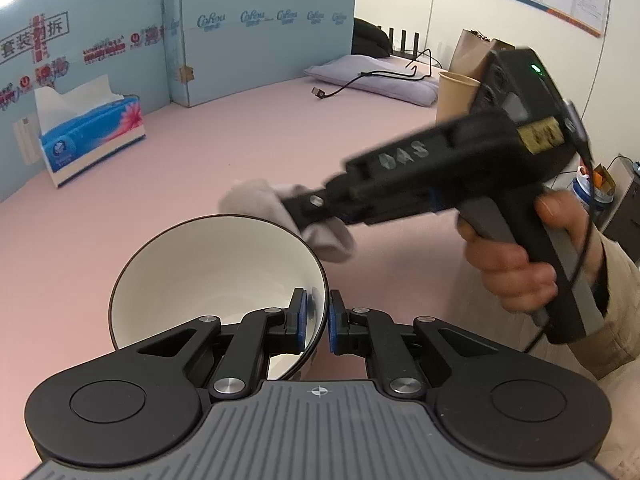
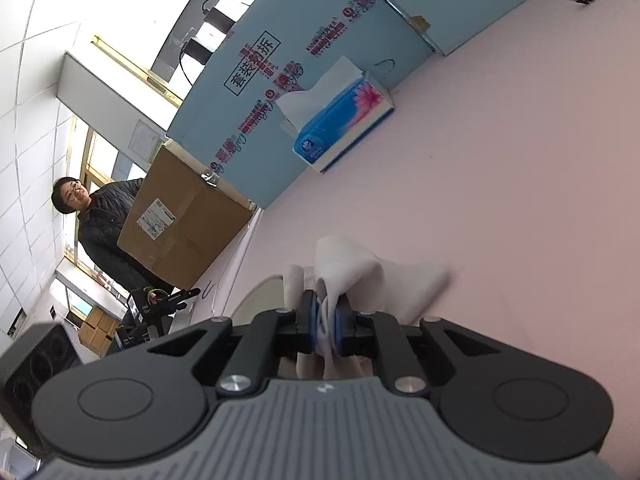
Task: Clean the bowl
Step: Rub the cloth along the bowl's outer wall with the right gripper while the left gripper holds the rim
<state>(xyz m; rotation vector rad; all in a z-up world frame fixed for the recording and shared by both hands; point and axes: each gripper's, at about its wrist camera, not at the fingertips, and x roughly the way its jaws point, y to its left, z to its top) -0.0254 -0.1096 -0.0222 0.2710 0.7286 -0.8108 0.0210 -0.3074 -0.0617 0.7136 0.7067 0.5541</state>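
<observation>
The left hand-held gripper [image 1: 318, 326] is closed on the near rim of the bowl [image 1: 208, 272], one pad inside the wall and one outside, holding it tilted above the pink desk [image 1: 200, 160]. The right hand-held gripper [image 2: 325, 326] is clamped on a white cloth [image 2: 352, 268], which sits at the bowl's far rim. A hand [image 1: 516, 264] grips the right tool's handle. A tissue box [image 1: 92, 136] stands well apart by the blue partition [image 1: 260, 40]. A paper cup [image 1: 456, 94] stands farther right.
</observation>
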